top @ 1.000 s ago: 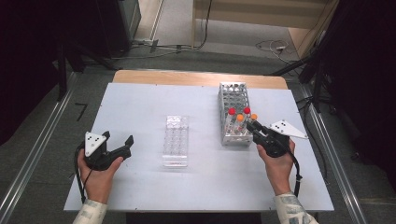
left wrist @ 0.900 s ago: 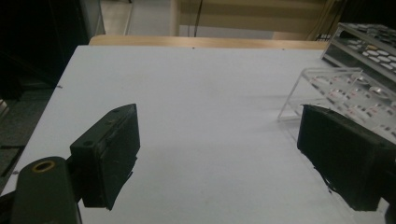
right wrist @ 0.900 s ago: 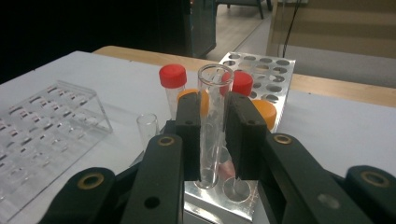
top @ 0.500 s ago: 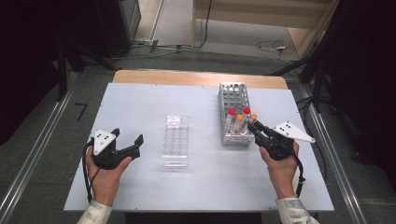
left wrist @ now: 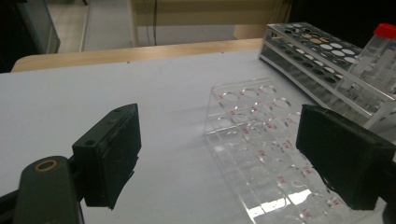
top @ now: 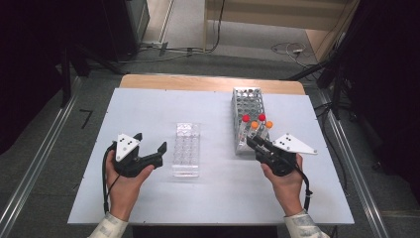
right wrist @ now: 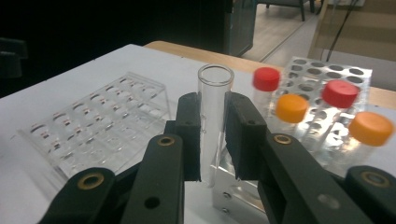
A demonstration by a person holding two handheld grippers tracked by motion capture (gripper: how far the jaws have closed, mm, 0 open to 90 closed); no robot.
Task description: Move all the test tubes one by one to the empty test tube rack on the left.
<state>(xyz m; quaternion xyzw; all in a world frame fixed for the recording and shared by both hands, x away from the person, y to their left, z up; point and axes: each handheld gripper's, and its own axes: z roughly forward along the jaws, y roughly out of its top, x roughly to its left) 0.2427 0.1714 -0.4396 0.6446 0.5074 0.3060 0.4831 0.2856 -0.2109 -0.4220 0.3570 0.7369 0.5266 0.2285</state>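
My right gripper [right wrist: 214, 140] is shut on a clear, uncapped tube [right wrist: 215, 107] that stands upright between its pads. It sits at the near left corner of the perforated tube rack [top: 246, 101], where my right gripper [top: 251, 142] also shows in the high view. Two red-capped tubes [right wrist: 340, 92] and two orange-capped tubes [right wrist: 291, 108] stand in that rack's near end. A clear plastic rack [top: 186, 148] with empty holes lies mid-table. My left gripper [top: 148, 143] hovers just left of it, open with nothing between the jaws. The clear rack [left wrist: 266, 149] lies ahead of my left gripper [left wrist: 219, 158].
The white table top [top: 148, 109] has a wooden strip [top: 208, 83] along its far edge. Cables [top: 289, 48] lie on the floor beyond. Metal rails [top: 34, 163] run along both sides of the table.
My left gripper has moved right and a little up, toward the clear rack. My right gripper has shifted left, off the near end of the tube rack.
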